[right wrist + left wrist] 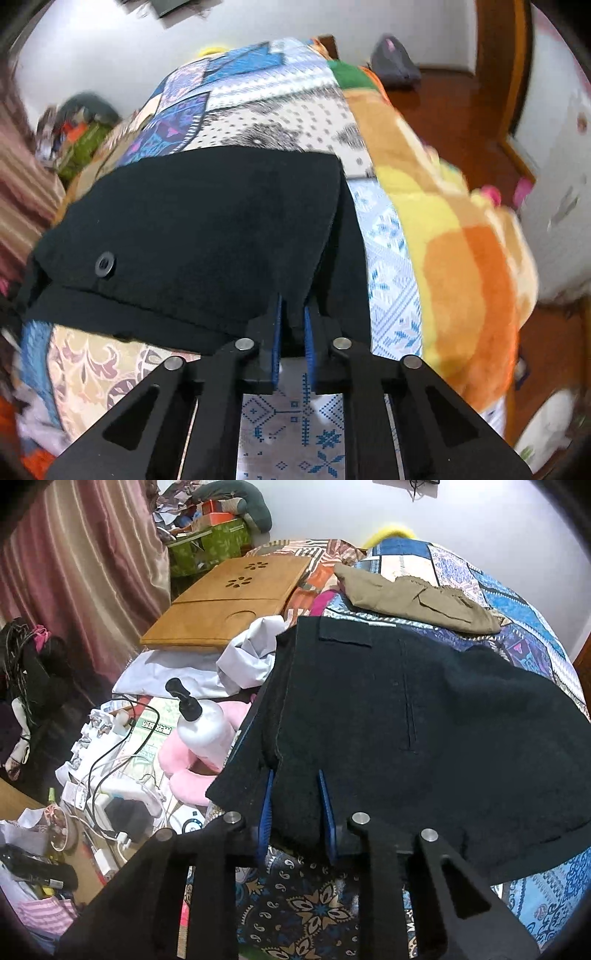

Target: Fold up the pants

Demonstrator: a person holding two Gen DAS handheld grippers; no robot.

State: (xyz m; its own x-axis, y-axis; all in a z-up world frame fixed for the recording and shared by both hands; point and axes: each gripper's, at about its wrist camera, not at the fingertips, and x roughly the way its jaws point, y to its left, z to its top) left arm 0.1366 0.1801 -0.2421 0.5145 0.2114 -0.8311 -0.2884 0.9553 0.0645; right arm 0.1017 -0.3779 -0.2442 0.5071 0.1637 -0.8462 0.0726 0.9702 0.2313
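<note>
The black pants [406,716] hang spread over the patterned bedspread [303,904]. My left gripper [295,794] is shut on a fold of the pants' near edge, its blue pads pinching the cloth. In the right wrist view the same black pants [207,229] show a black button [105,264] at the left. My right gripper [293,317] is shut on the pants' near right edge and holds it above the bedspread [291,417].
Folded khaki pants [417,598] lie farther back on the bed. A wooden lap tray [229,594], white cloth [243,657], a pump bottle [203,723] and a pink pillow [184,768] lie left. An orange-yellow blanket [454,251] runs along the bed's right edge.
</note>
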